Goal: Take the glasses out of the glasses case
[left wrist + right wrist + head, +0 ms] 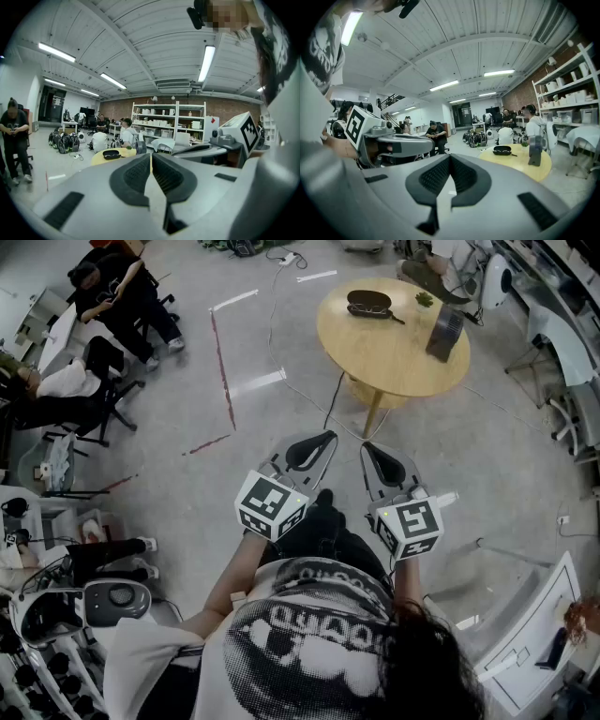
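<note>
Here the left gripper (322, 440) and right gripper (369, 448) — grey, two-jawed — are pressed together on nothing. Well ahead, a round yellow wooden table (394, 357) holds the dark oval glasses case (368, 304), apparently open, long axis crosswise — a grey upright box (444, 332) nearby.

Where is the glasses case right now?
In the head view the glasses case lies near the top, right of centre, on the far side of the round yellow table, just left of a small green plant.

The glasses case (368, 304) looks glossy (plastic, seemingly), the table (394, 357) smooth wood.
</note>
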Motion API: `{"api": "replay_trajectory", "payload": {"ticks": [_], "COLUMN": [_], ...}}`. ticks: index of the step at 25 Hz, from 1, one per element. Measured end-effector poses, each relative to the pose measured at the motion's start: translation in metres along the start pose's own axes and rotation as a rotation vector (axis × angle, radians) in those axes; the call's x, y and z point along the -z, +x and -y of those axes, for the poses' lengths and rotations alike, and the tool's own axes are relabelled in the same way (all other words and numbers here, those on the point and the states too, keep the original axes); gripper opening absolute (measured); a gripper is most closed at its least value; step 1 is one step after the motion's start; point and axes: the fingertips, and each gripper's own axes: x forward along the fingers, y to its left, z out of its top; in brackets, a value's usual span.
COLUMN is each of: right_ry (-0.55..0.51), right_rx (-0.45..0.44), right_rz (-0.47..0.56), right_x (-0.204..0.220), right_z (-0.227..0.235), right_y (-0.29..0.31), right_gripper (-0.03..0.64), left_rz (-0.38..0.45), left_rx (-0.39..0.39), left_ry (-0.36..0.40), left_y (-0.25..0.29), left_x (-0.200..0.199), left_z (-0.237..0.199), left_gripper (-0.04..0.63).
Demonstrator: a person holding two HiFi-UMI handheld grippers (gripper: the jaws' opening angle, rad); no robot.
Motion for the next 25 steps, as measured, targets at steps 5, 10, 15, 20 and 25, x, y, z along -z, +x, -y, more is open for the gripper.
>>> {"api": "replay_trajectory", "payload": {"ticks": [5,10,15,20,25], "right_ry": [0.045,0.076,0.063,0.039,0.043], "right_rx": [0.014,0.007,0.002,0.014,0.040], "right_rz": [0.041,0.078,0.076,0.063,0.058], "right_x": [-0.001,-0.006,-0.010,-0.015,-0.023], "right_z": [0.002,0.006,0.014,0.026,0.045], "right_y": [0.003,0.009,0.022,0.052,0.092], "right_gripper": [-0.003,-0.003,-0.002,-0.002,-0.003], "left_rz": [-0.020,-0.034,-0.042,-0.040,-0.056], "left_rx": [-0.012,-0.042,-0.060,-0.053,-0.044], "left_ry": [0.003,-0.002,-0.003,-0.007,0.014], "left_y": [-0.004,-0.010,-0.006,0.009,0.029], "left_x": [0.005,0.008,0.008,0.006,0.007], "left_z": [-0.003,-0.012,-0.027,-0.053,-0.091], "left_gripper": [0.021,0.021,0.021,0.021,0.021]}}
